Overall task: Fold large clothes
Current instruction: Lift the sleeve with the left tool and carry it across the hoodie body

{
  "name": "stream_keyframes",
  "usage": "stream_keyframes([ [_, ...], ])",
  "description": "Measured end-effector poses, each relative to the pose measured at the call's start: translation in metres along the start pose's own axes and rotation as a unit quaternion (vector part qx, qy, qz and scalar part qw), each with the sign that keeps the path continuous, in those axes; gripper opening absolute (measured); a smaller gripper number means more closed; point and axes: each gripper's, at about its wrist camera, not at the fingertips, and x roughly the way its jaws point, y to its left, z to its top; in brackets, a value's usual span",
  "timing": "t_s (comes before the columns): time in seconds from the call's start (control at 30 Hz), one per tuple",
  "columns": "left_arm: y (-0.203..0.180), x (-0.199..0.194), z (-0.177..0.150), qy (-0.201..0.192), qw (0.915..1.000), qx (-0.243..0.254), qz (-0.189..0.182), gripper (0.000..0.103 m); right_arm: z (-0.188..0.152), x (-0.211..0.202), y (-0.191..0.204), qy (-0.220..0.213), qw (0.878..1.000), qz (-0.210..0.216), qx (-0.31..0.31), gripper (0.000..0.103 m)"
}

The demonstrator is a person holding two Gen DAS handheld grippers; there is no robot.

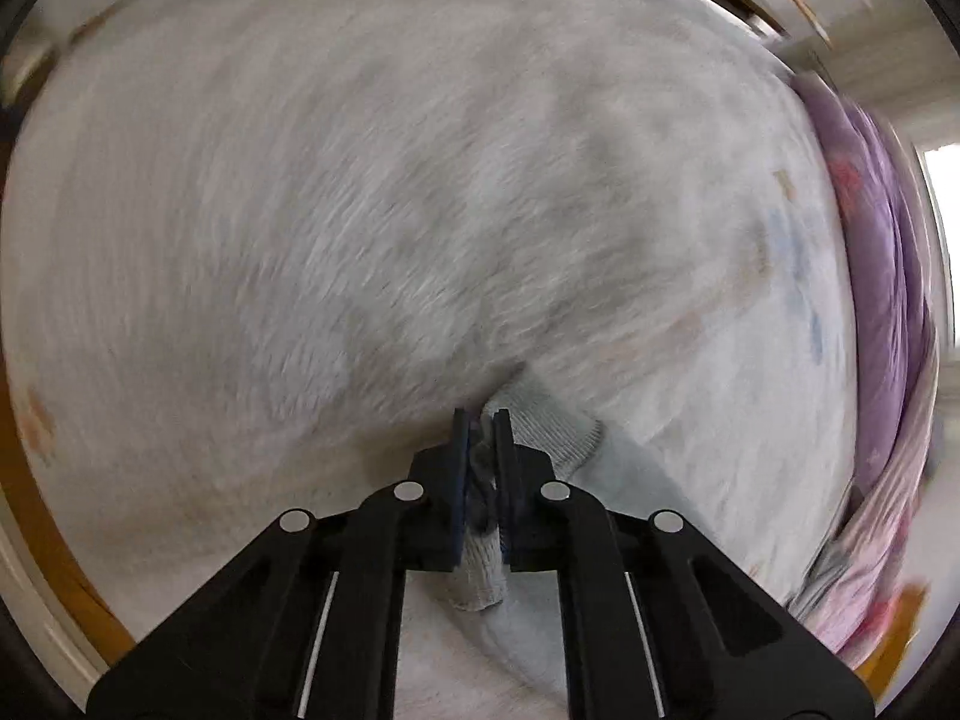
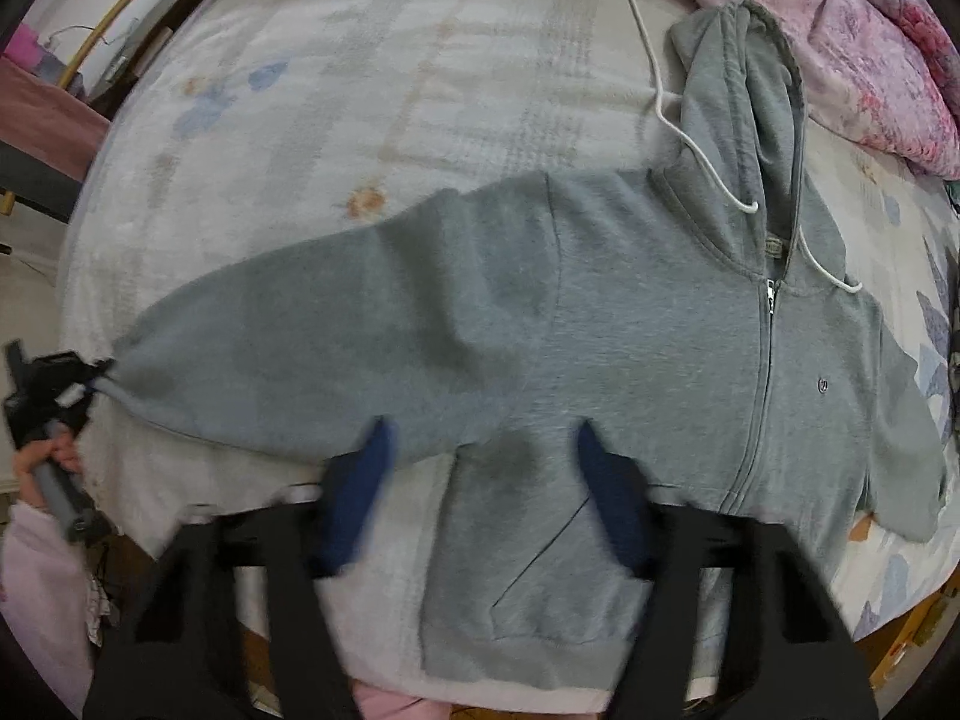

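A grey zip hoodie [image 2: 630,324] lies face up and spread flat on the bed [image 2: 420,60]; the left tool [image 1: 480,420] is clamped on its sleeve cuff [image 1: 540,426], stretched sideways; the right tool [image 2: 480,444] hovers open above the pocket; folding appears barely started.

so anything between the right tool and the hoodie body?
Nothing visible. The right tool hangs open directly over the grey hoodie, which lies flat on the bed. The left tool is shut on the sleeve cuff.
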Motion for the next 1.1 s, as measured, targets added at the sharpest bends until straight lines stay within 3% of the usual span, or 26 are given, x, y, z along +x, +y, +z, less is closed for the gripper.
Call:
stream_keyframes([
  [0.07,-0.021,-0.016,-0.001,-0.024,0.9977,0.061,0.019,0.007,0.003,0.004,-0.007,-0.01,1.0,0.008,0.011,0.036],
  [0.23,-0.072,-0.065,-0.008,-0.088,0.9825,0.155,0.055,0.007,0.007,0.017,-0.023,-0.015,0.999,0.027,0.017,0.004],
  [0.4,-0.099,-0.129,-0.009,-0.161,0.9671,0.192,0.047,0.006,0.007,0.035,-0.04,-0.006,0.997,0.067,0.033,0.001],
  [0.5,-0.121,-0.153,-0.016,-0.18,0.9588,0.215,0.045,0.006,0.007,0.07,-0.045,0.024,0.993,0.099,0.055,0.0],
  [0.6,-0.153,-0.169,-0.038,-0.198,0.9419,0.267,0.051,0.006,0.008,0.106,-0.043,0.048,0.989,0.117,0.071,0.0],
  [0.7,-0.183,-0.175,-0.062,-0.185,0.9386,0.289,0.034,0.006,0.006,0.138,-0.042,0.056,0.986,0.119,0.099,0.001],
  [0.87,-0.246,-0.173,-0.122,-0.15,0.9288,0.339,-0.009,0.006,0.001,0.136,-0.051,0.048,0.98,0.152,0.12,0.001],
  [1.1,-0.333,-0.153,-0.231,-0.099,0.9046,0.408,-0.076,0.006,0.003,0.136,-0.062,0.058,0.973,0.188,0.117,0.0],
])
